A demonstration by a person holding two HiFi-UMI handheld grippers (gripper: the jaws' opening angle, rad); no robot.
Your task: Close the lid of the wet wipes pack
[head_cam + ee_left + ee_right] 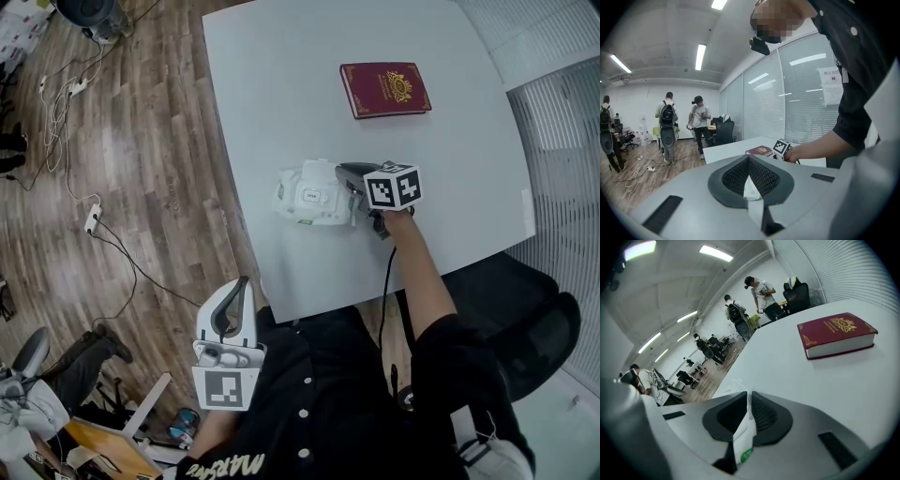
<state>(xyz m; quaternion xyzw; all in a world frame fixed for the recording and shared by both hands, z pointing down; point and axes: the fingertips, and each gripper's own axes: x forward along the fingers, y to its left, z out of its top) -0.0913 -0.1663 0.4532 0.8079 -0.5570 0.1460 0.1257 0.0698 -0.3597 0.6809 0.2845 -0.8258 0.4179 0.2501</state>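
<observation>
The pack of wet wipes (309, 195) lies on the white surface (281, 75) straight off the tips of the right hand-held gripper (354, 192), its long axis running on in line with the jaws and away from them. That puts the right hand far nearer than the other. Its jaws are drawn almost together and pinch a thin white fold at the near end of the pack (743, 446), a small green mark showing just under the pads. The lid (315, 197) sits on top of the pack, just ahead of those tips; from where I stand I cannot tell whether it is pressed fully down. The left hand-held gripper (242, 291) hangs well back, off the edge of the surface, its jaws closed tip to tip on nothing (749, 159). A red book (384, 89) lies farther ahead and to the right of the right gripper, well apart from the pack.
</observation>
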